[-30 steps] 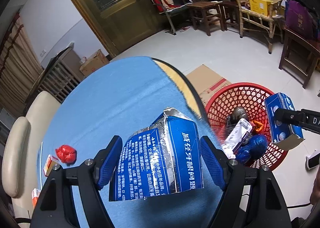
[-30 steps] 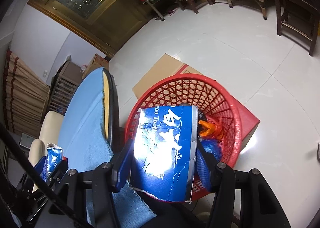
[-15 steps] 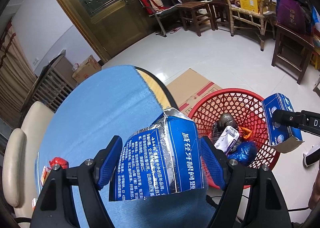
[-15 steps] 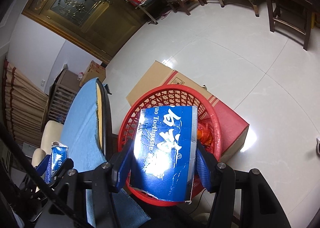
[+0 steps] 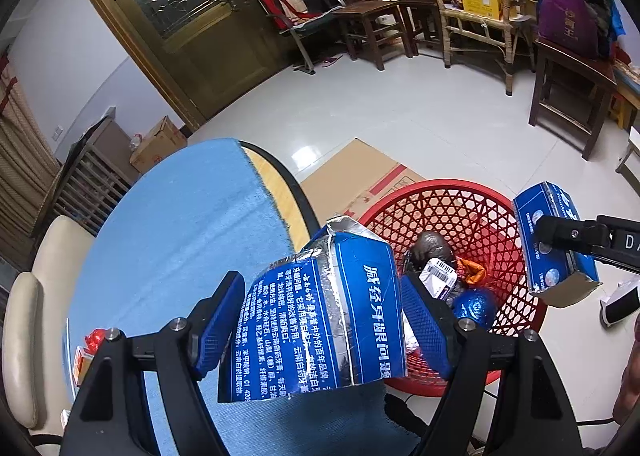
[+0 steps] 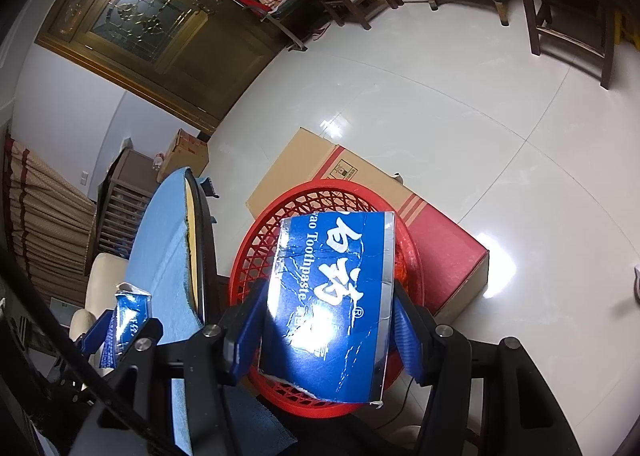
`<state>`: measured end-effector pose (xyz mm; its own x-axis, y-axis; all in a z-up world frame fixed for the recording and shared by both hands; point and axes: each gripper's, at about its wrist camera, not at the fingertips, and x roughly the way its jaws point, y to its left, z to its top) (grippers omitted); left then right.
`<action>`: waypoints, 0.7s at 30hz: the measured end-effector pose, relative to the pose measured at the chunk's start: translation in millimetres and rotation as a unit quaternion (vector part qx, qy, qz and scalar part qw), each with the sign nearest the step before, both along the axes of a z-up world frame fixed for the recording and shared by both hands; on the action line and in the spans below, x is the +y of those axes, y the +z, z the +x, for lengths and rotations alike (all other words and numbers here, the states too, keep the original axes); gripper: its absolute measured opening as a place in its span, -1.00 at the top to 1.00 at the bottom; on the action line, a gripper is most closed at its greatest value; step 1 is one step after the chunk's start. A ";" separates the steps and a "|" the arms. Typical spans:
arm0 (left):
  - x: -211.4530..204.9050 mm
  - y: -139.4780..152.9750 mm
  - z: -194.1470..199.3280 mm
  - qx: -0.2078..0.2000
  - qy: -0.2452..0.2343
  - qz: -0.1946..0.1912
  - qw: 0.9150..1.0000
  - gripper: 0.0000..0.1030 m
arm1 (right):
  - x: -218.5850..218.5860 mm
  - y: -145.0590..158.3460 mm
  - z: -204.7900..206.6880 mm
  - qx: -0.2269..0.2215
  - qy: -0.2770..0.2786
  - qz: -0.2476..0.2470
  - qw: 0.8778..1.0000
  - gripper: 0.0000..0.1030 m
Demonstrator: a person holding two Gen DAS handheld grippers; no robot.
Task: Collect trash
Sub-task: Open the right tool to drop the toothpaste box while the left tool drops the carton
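Two torn toothpaste cartons were still undropped: left gripper clamped one box half at the table edge, right gripper pinched the other over the red basket. Basket already held some wrappers; red scraps remained far left on the table.

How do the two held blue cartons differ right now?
The left carton hangs mostly over the table; the right carton is over the basket. The left shows dense white small print, the right big characters and "Toothpaste". Both are torn, blue, silver-trimmed, each gripped in tongs.
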<state>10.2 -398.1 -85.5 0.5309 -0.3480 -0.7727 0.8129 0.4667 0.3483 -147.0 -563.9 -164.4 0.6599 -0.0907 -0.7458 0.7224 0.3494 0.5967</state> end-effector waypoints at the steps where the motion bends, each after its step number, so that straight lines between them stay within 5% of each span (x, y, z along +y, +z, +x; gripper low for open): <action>1: -0.6 -0.6 0.2 0.001 -0.001 0.000 1.000 -0.56 | -0.9 -0.2 0.3 -0.001 0.000 0.002 1.000 -0.21; 21: -5.6 -3.0 4.6 0.045 -0.013 -0.027 0.999 -0.58 | -12.0 -5.5 7.6 -0.019 -0.006 0.032 0.999 -0.28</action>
